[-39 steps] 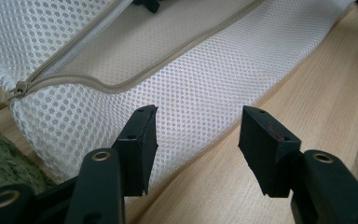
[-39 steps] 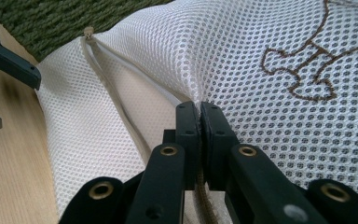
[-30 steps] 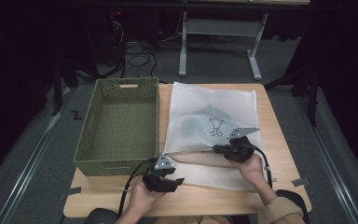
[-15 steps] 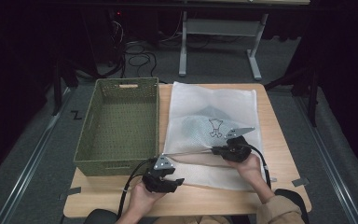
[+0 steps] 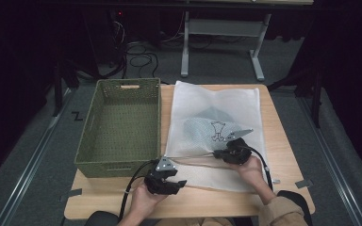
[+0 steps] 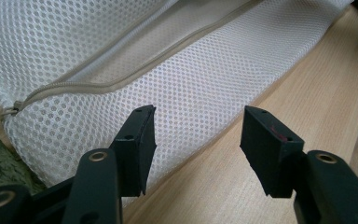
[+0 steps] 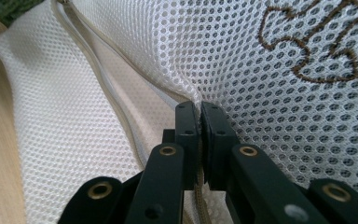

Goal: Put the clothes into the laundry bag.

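Note:
A white mesh laundry bag (image 5: 202, 101) lies flat on the wooden table with a grey patterned garment (image 5: 202, 129) inside. Its beige zipper (image 6: 121, 79) runs across the near end. My right gripper (image 7: 200, 112) is shut on a pinch of mesh beside the zipper (image 7: 98, 60), just under a brown embroidered design (image 7: 317, 46); from above the right gripper (image 5: 222, 153) sits at the bag's near middle. My left gripper (image 6: 196, 135) stands open over the bag's near edge with nothing pressed between its pads, at the bag's front left corner (image 5: 178, 183).
A green woven basket (image 5: 89, 141) stands empty on the left half of the table, touching the bag's left side. Bare wood (image 5: 287, 141) runs along the right and front edges. A metal table frame (image 5: 221, 28) and cables are on the floor beyond.
My right gripper has shifted slightly left and nearer the person, still pinching the mesh. The left gripper has stayed where it was.

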### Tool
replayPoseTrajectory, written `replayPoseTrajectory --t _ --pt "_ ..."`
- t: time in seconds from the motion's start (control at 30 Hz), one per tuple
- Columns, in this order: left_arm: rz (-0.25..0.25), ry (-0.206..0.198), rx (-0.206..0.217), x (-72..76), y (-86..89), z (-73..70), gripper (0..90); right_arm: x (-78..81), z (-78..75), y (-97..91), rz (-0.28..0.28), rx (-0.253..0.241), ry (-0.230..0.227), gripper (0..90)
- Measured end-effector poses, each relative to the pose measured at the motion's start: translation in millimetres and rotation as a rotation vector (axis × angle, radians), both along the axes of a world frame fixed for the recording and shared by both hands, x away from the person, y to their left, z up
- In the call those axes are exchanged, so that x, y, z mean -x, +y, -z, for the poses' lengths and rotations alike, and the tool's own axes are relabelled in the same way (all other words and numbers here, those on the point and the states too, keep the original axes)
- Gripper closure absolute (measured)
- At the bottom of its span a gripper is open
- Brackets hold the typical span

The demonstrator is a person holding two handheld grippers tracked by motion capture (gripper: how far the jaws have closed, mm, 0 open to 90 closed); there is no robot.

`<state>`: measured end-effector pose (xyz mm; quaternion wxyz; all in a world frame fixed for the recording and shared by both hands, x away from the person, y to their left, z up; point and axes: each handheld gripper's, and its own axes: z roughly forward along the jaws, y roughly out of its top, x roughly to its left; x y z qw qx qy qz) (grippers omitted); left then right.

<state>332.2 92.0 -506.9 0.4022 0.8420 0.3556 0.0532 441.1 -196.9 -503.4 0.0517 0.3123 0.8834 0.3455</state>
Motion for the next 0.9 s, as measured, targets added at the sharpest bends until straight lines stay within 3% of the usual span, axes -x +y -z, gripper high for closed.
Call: replayPoseTrajectory --t 0.57,0.9 --pt "-0.009 0.002 0.0 -0.8 1.0 0.9 44.8 -5.3 15.9 -2.2 0.007 0.088 0.018 86.8" --pt "-0.01 0.001 -0.004 -0.5 1.3 1.2 44.6 -7.5 17.0 -3.4 0.012 0.086 0.011 86.8"
